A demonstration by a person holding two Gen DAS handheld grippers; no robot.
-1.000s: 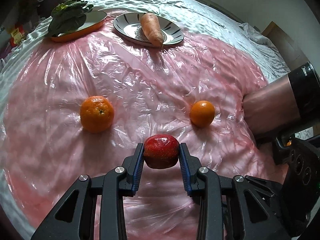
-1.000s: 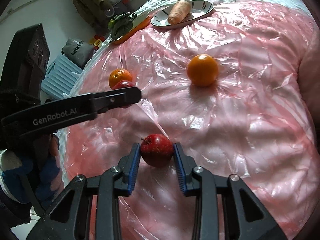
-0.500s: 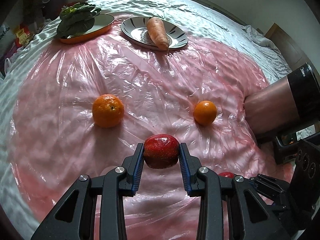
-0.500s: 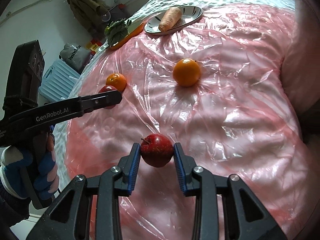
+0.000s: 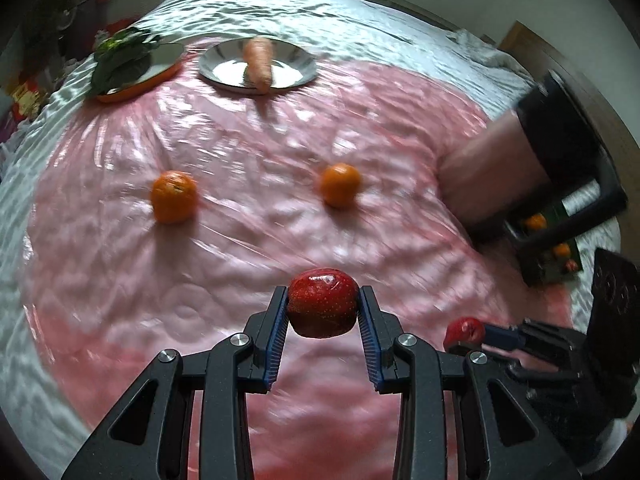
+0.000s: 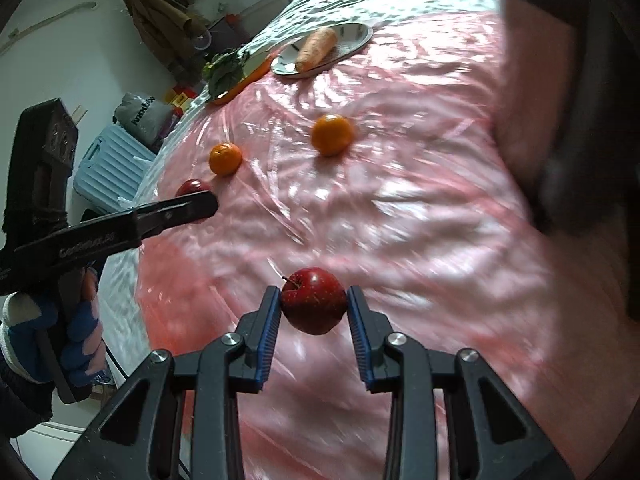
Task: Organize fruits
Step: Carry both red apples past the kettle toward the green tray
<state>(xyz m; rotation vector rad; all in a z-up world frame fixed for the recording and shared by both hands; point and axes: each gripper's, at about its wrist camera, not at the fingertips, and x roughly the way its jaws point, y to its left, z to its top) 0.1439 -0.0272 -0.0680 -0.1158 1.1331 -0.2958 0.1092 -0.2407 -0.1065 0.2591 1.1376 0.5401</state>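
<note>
a wrinkled pink plastic sheet (image 5: 260, 208) covers the bed. upper left of the left wrist view, a leafy green (image 5: 120, 56) and a carrot (image 5: 258, 64) sit on plates; two oranges (image 5: 174, 197) lie mid-frame. the left gripper (image 5: 323, 308) is clamped on a red apple (image 5: 323, 302), lifted clear; the right gripper (image 6: 313, 306) clamps another apple (image 6: 313, 300). best to carry both level, grips firm, and set them together.

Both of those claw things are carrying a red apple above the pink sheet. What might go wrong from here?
1. Each apple is pinched only at its round sides, so it may slip out and roll on the slick pink plastic sheet.
2. The two grippers are close together and could bump.
3. A dropped apple might knock one of the oranges rolling.
</note>
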